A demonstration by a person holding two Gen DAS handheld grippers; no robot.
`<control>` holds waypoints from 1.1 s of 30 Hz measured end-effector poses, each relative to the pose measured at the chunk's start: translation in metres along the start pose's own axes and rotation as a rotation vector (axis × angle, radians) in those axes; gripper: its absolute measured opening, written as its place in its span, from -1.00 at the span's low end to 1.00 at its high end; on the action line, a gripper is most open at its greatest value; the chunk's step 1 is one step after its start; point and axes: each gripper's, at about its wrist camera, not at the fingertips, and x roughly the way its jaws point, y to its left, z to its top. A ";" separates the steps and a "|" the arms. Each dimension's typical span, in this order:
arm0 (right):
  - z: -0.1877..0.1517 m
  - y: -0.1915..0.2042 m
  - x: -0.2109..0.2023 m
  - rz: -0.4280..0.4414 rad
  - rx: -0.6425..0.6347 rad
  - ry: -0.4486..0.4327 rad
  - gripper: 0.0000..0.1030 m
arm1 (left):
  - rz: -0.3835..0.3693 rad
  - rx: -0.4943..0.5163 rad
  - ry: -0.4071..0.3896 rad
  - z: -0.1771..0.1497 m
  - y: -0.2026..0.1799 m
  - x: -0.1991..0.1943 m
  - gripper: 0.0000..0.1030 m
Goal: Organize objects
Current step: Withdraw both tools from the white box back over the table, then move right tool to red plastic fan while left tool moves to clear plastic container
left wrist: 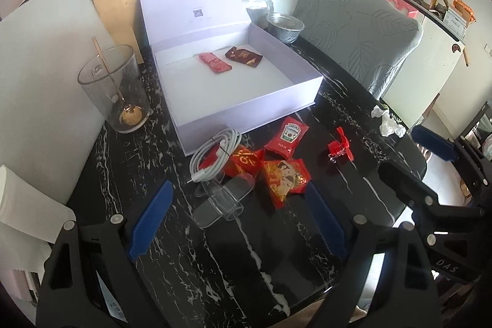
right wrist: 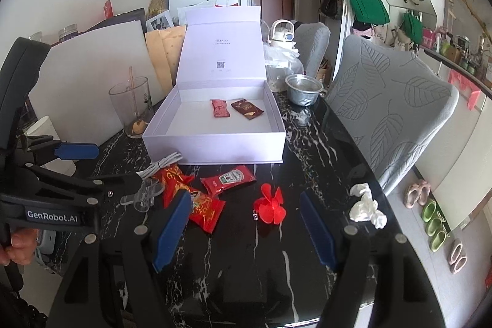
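Observation:
An open white box (left wrist: 289,96) (right wrist: 215,148) stands on the black marble table, holding a pink packet (left wrist: 214,62) (right wrist: 220,108) and a dark red packet (left wrist: 243,56) (right wrist: 247,108). In front of it lie a white cable (left wrist: 212,154), a ketchup packet (left wrist: 286,137) (right wrist: 228,179), red snack packets (left wrist: 284,179) (right wrist: 204,206), a clear plastic clip (left wrist: 223,200) and a red hair clip (left wrist: 339,145) (right wrist: 270,203). My left gripper (left wrist: 238,219) is open and empty, just short of the clear clip. My right gripper (right wrist: 244,223) is open and empty, around the red hair clip's near side.
A glass with a spoon (left wrist: 115,88) (right wrist: 132,105) stands left of the box. A metal bowl (left wrist: 285,26) (right wrist: 303,88) sits behind it. Crumpled tissue (left wrist: 388,120) (right wrist: 367,206) lies at the table's right edge. Grey chairs (right wrist: 390,103) stand to the right.

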 end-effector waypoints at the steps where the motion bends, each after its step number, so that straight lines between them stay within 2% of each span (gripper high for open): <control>1: -0.002 0.000 0.001 0.000 0.006 0.004 0.43 | 0.006 -0.006 -0.002 -0.002 0.001 0.001 0.70; 8: -0.017 -0.003 0.010 -0.003 0.027 0.011 0.43 | 0.013 -0.033 -0.001 -0.017 0.005 0.009 0.70; 18: -0.034 -0.004 0.037 0.007 0.029 0.033 0.43 | 0.044 -0.012 0.010 -0.025 0.010 0.023 0.70; 24: -0.039 -0.010 0.056 0.002 0.048 0.055 0.43 | 0.039 -0.041 0.051 -0.027 0.017 0.041 0.70; 27: -0.038 -0.015 0.066 -0.005 0.062 0.058 0.43 | 0.062 -0.060 0.075 -0.026 0.020 0.053 0.70; 33: -0.034 -0.020 0.082 -0.011 0.053 0.070 0.43 | 0.074 -0.054 0.121 -0.024 0.019 0.074 0.70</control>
